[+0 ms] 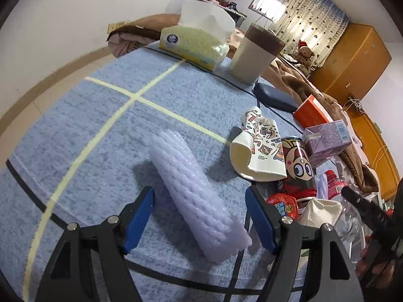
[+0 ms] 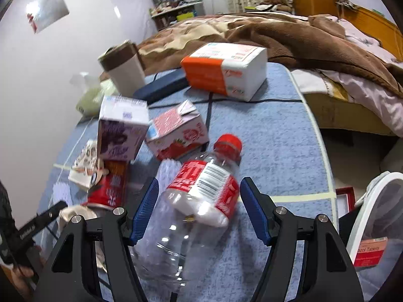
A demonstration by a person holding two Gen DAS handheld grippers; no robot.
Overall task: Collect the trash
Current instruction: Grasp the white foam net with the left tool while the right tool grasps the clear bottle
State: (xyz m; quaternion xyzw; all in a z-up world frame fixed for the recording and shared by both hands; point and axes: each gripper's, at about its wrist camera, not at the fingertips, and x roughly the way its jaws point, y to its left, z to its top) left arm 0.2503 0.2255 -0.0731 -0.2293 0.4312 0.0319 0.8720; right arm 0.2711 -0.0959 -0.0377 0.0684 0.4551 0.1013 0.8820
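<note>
The left gripper (image 1: 200,216) is spread wide open, its blue pads on either side of a white foam net sleeve (image 1: 199,198) that lies flat on the blue mat (image 1: 75,125); neither pad touches it as far as I can see. Yellowish tape lines (image 1: 131,98) cross the mat, and further back sit a tissue pack (image 1: 194,42) and a tall cup with a brown band (image 1: 257,52). Moving right, there's a squashed patterned paper cup (image 1: 259,148) just beside a red cartoon-face can (image 1: 298,168), with a purple carton (image 1: 327,138) resting up against the can and an orange-and-white box (image 1: 312,113) behind that. Then the right gripper (image 2: 199,211), also wide open, hovers over a clear plastic bottle (image 2: 199,201) with a red label and red cap (image 2: 228,144), lying on its side on the mat with the cap pointing away. The bottle's body sits between the jaws, but whether the pads actually touch it is hard to call. Beyond the bottle is a pink strawberry carton (image 2: 178,133), tipped over, and off the table's right edge is a white-rimmed bin (image 2: 377,214) with a small red-and-white medicine box (image 2: 370,250) showing in it.
</note>
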